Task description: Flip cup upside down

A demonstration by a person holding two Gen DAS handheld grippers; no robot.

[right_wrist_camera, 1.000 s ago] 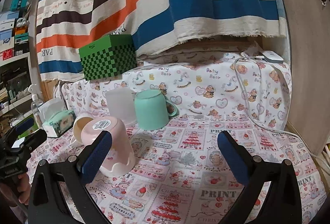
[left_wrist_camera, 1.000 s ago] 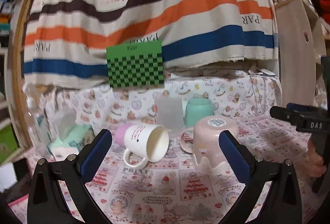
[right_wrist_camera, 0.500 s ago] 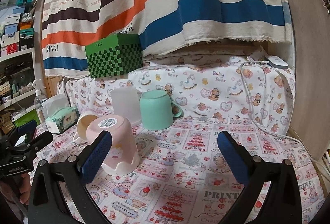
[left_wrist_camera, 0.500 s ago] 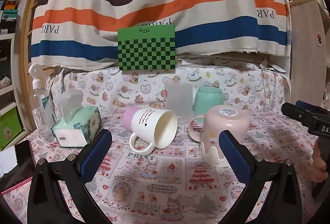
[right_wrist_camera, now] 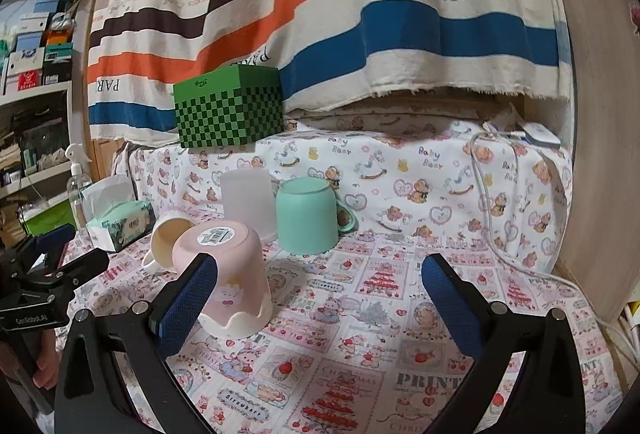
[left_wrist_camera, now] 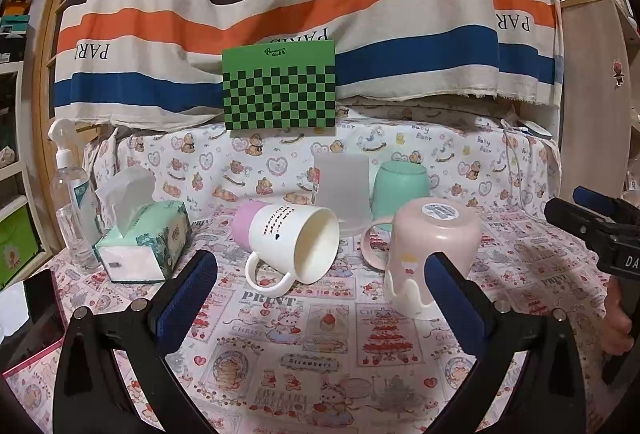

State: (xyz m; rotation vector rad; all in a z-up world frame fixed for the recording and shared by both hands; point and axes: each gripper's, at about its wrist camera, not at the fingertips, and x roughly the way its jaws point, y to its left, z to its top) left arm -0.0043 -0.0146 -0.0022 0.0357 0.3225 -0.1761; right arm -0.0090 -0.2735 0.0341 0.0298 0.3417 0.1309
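Note:
A white mug with a purple base [left_wrist_camera: 290,240] lies on its side on the patterned cloth, its mouth toward me; it also shows in the right wrist view [right_wrist_camera: 166,240], partly behind the pink cup. A pink cup [left_wrist_camera: 430,252] [right_wrist_camera: 228,276], a frosted cup [left_wrist_camera: 340,190] [right_wrist_camera: 248,202] and a mint cup [left_wrist_camera: 400,192] [right_wrist_camera: 308,216] stand upside down. My left gripper [left_wrist_camera: 320,298] is open and empty, in front of the white mug. My right gripper [right_wrist_camera: 318,300] is open and empty, right of the pink cup.
A tissue box [left_wrist_camera: 140,242] and a spray bottle [left_wrist_camera: 70,194] stand at the left. A green checkered box [left_wrist_camera: 280,88] sits on the raised ledge behind. A white cable [right_wrist_camera: 492,202] hangs down at the right, beside a wooden panel [right_wrist_camera: 596,154].
Both grippers have drawn back and risen a little, so the cups sit lower and further off in view. The cups have not moved. Both grippers stay open.

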